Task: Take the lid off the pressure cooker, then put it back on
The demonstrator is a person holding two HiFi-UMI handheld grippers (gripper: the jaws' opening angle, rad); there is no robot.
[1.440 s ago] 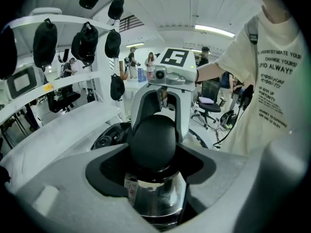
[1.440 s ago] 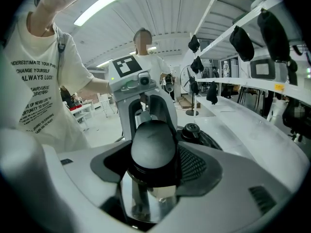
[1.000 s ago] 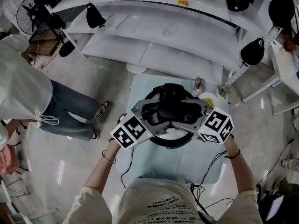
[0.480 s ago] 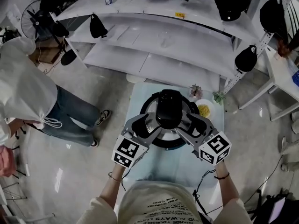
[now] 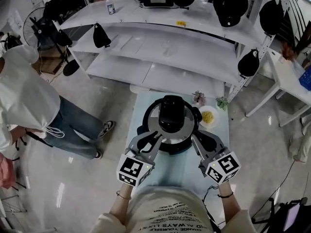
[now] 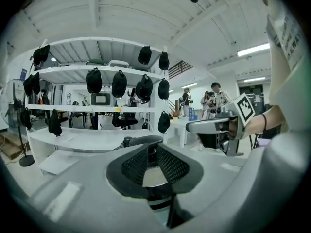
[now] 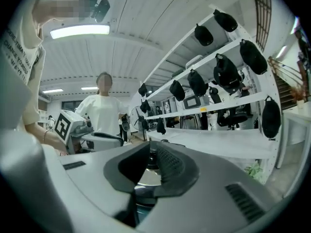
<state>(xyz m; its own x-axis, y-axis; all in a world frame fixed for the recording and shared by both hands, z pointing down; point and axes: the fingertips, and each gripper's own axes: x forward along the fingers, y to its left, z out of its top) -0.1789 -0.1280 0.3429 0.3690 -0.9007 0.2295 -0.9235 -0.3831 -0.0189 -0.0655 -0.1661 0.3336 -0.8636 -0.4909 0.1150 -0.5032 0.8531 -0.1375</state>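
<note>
The black pressure cooker (image 5: pixel 147 116) stands on a small table with its silver lid (image 5: pixel 156 125) on and the black lid handle (image 5: pixel 171 114) on top. My left gripper (image 5: pixel 156 139) is at the cooker's near left rim, and my right gripper (image 5: pixel 194 140) is at its near right rim. Both are clear of the handle. Both pairs of jaws have just been closing and stand almost together with nothing between them. In the left gripper view, the left gripper (image 6: pixel 148 150) points at the lid handle (image 6: pixel 142 141). The right gripper view shows the right gripper (image 7: pixel 151 155) aimed the same way.
The pale table (image 5: pixel 141 101) also holds a white bowl of yellow food (image 5: pixel 209 116) and two small plants (image 5: pixel 198 97). White shelves (image 5: pixel 160 52) hung with black bags stand behind. A person (image 5: pixel 29 106) stands at the left, beside a fan (image 5: pixel 41 25).
Both grippers have drawn back from over the lid handle toward me, to the cooker's near rim. Their wide-open jaws have closed. The lid stays on the cooker.
</note>
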